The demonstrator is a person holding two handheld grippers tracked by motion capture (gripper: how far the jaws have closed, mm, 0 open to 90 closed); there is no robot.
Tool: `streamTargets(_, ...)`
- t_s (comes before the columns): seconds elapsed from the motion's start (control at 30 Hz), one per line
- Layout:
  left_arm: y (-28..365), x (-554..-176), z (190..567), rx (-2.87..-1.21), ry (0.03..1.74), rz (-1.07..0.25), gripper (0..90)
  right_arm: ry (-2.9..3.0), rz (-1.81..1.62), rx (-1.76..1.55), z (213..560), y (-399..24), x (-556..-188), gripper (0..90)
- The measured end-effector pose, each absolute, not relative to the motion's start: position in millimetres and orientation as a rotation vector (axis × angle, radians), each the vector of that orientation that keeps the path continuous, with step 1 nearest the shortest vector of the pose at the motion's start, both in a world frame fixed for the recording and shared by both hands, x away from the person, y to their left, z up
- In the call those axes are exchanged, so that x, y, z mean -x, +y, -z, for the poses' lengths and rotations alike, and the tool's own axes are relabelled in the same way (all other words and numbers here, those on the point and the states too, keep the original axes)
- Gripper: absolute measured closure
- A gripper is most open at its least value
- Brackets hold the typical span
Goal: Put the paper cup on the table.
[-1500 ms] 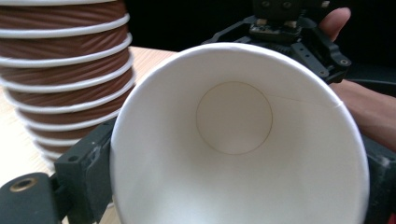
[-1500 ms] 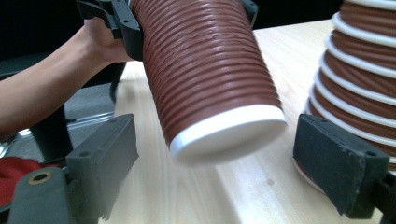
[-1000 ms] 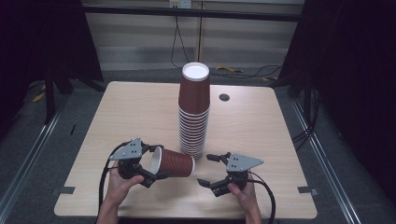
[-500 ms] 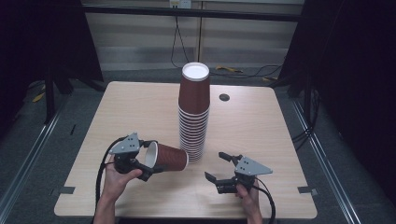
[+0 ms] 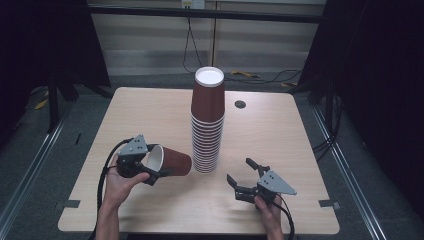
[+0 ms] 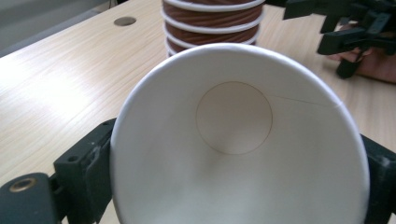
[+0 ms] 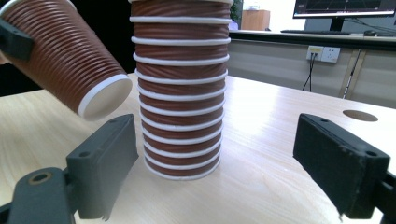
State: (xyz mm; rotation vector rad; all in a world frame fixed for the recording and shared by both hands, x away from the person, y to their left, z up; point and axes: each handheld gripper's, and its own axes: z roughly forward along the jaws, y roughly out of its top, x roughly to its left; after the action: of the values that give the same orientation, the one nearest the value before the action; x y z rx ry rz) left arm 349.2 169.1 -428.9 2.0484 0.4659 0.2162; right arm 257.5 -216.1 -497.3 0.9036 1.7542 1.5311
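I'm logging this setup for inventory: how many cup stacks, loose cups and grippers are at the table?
Stack of brown paper cups: 1
Single brown paper cup, lying sideways in the left gripper: 1
Grippers: 2, the left gripper and the right gripper
Total: 4

High view: dim, dark surround, table [image 5: 150,115] evenly lit from above, soft shadows, slightly soft focus. Left gripper view: bright, glare patch on wood at left, near cup [image 6: 238,140] interior blurred. Right gripper view: sharp stack [image 7: 180,88], near jaws soft, bright background far right.
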Motion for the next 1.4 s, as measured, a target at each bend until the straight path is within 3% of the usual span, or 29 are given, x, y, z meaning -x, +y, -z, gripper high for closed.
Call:
streamTargets(0.7, 179, -394, 411, -2.189, 0.587, -0.207, 8.1, 1.623, -1.582, -0.907, 505, -222, -252, 12.7)
streamTargets(1.4, 170, -425, 393, -2.449, 0.646, -0.247, 7.4, 1.619, -1.596, -0.902, 505, -222, -251, 13.0)
